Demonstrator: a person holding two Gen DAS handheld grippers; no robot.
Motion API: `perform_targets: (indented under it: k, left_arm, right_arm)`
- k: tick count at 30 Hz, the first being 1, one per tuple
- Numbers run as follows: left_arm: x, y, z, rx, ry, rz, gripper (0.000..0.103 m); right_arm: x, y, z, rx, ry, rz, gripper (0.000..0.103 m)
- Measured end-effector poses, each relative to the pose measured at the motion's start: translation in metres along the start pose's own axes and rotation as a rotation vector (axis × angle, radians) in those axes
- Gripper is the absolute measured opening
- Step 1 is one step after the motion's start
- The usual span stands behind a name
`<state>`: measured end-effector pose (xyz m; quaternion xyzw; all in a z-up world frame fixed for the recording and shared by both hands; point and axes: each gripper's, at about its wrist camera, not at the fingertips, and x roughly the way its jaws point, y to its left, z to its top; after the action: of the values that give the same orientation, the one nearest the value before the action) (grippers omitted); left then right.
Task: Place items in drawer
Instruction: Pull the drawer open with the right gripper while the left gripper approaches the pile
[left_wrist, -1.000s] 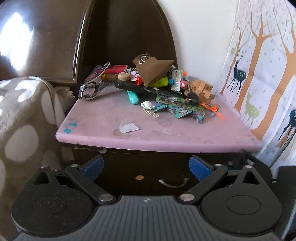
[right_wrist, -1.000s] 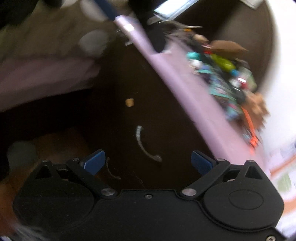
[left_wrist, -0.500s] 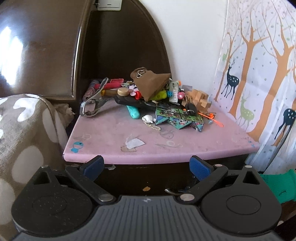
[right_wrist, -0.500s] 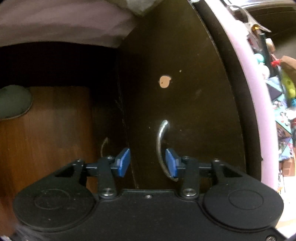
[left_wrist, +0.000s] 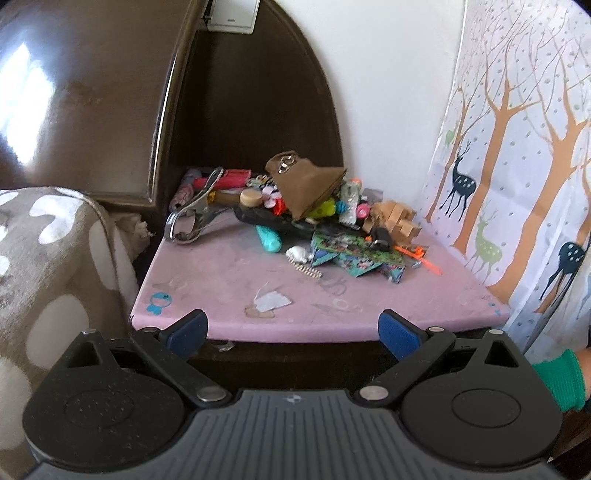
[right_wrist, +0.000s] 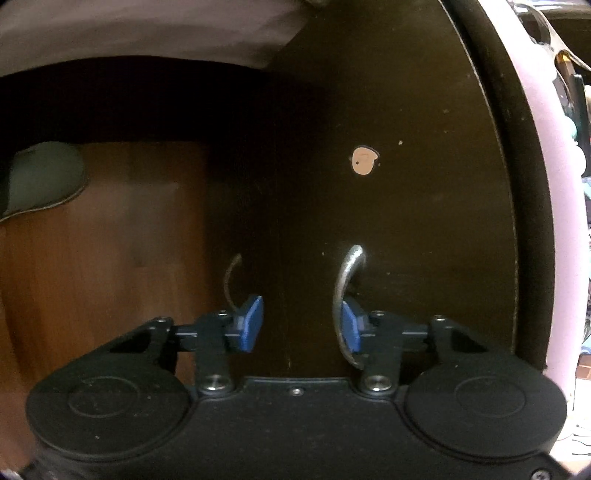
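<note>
A pile of small items (left_wrist: 295, 214) lies at the back of the pink-topped nightstand (left_wrist: 229, 280): a brown pouch (left_wrist: 306, 184), metal tongs (left_wrist: 192, 218), a wooden puzzle (left_wrist: 397, 221), colourful cards. My left gripper (left_wrist: 291, 328) is open and empty in front of the nightstand's edge. In the rolled right wrist view the dark drawer front (right_wrist: 406, 203) fills the frame. My right gripper (right_wrist: 301, 325) is partly closed, its right pad tucked behind the silver drawer handle (right_wrist: 345, 295), not clamping it.
A spotted brown blanket (left_wrist: 55, 280) lies left of the nightstand. A deer-print curtain (left_wrist: 517, 184) hangs at its right. A second handle (right_wrist: 231, 280) shows on the lower drawer. Wooden floor (right_wrist: 103, 258) lies below. A green sleeve (left_wrist: 561, 380) is at right.
My right gripper has moved closer to the drawer front and hooked one finger behind the handle, with the jaws narrowed. My left gripper has risen and pulled back; more of the nightstand top shows.
</note>
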<state>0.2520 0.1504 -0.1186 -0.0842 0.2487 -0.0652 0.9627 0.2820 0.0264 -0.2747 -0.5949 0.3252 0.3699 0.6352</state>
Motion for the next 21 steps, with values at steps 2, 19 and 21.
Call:
perform_targets:
  k: [2,19,21]
  left_arm:
    - [-0.002,0.001,0.001,-0.009,-0.016,-0.011,0.100]
    - [-0.007,-0.002,0.004,-0.042,-0.054,-0.028,0.100]
    - [-0.006,-0.003,0.003,-0.039,-0.050,-0.026,0.100]
  right_arm:
    - [-0.005,0.003,0.002,0.008,0.001,0.024,0.039]
    - [-0.072,0.098,-0.017,-0.018,-0.057,0.080,0.039]
    - [-0.076,0.104,-0.018,-0.010,-0.060,0.083,0.039]
